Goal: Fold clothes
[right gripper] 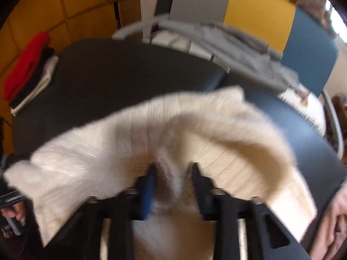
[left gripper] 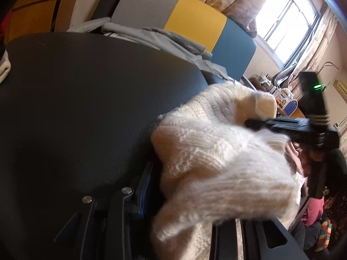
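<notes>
A fluffy cream knit sweater (left gripper: pixel 216 156) hangs bunched over a dark table (left gripper: pixel 86 108). My left gripper (left gripper: pixel 173 184) is shut on the sweater; its right finger is hidden under the knit. The right gripper (left gripper: pixel 282 125) shows at the right of the left wrist view, gripping the sweater's far end. In the right wrist view the sweater (right gripper: pixel 151 130) spreads wide and blurred above the table (right gripper: pixel 119 71). My right gripper (right gripper: pixel 173 169) holds a fold of the knit between its fingers.
A pile of grey clothes (left gripper: pixel 162 36) lies at the table's far edge, before a grey, yellow and blue panel (left gripper: pixel 195 21). Folded red, black and white clothes (right gripper: pixel 30 69) are stacked at the table's left end. A window (left gripper: pixel 286 21) is at the right.
</notes>
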Available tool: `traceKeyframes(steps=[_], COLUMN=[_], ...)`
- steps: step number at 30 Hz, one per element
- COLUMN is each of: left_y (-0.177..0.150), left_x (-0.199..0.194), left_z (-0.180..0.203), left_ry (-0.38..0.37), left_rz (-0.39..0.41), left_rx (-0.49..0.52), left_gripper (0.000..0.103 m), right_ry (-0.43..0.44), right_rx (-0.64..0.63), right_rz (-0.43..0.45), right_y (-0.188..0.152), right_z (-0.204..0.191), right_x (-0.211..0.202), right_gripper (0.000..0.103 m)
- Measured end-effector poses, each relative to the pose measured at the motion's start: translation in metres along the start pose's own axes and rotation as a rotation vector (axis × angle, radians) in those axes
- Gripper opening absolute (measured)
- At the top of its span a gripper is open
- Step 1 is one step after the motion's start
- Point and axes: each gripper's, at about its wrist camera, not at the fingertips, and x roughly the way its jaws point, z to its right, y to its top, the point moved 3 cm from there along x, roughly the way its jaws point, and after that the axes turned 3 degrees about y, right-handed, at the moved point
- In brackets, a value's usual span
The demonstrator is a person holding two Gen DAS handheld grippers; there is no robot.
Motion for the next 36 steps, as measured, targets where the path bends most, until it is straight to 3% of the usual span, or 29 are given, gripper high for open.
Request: traceKeyframes(steps=[1, 2, 3, 6, 9, 12, 14, 20, 25, 28, 36], left_y=[0.001, 0.002, 0.004, 0.016, 0.037, 0.063, 0.079, 0.122, 0.15, 0.152, 0.138], left_x=[0.0, 0.0, -0.002, -0.019, -0.049, -0.088, -0.114, -0.204, -0.282, -0.319, -0.407], left_z=[0.001, 0.002, 0.003, 0.006, 0.014, 0.03, 0.045, 0.1, 0.131, 0.144, 0.167], left_ry=[0.004, 0.005, 0.005, 0.017, 0.021, -0.009, -0.029, -0.086, -0.144, -0.162, -0.221], left_rz=[0.001, 0.004, 0.011, 0.096, 0.205, 0.33, 0.403, 0.615, 0.733, 0.795, 0.925], left_rx=[0.014, 0.025, 0.031, 0.034, 0.028, 0.04, 0.071, 0.189, 0.262, 0.297, 0.329], left_gripper=[0.03, 0.018, 0.013, 0.009, 0.006, 0.005, 0.005, 0.005, 0.005, 0.005, 0.005], right_ry=[0.021, 0.042, 0.063, 0.271, 0.529, 0.758, 0.835, 0.863, 0.793, 0.762, 0.726], right_rx=[0.029, 0.059, 0.088, 0.321, 0.524, 0.586, 0.569, 0.448, 0.322, 0.229, 0.071], right_rz=[0.006, 0.011, 0.017, 0.098, 0.228, 0.42, 0.533, 0.816, 1.022, 1.097, 1.238], right_y=[0.001, 0.003, 0.004, -0.004, -0.018, -0.026, -0.024, -0.011, -0.015, -0.019, -0.027], right_z=[0.004, 0.007, 0.011, 0.04, 0.061, 0.068, 0.07, 0.068, 0.05, 0.032, -0.014], right_x=[0.006, 0.011, 0.017, 0.002, -0.03, -0.083, -0.122, -0.242, -0.337, -0.386, -0.439], right_gripper=[0.011, 0.009, 0.008, 0.007, 0.007, 0.007, 0.007, 0.007, 0.007, 0.007, 0.007])
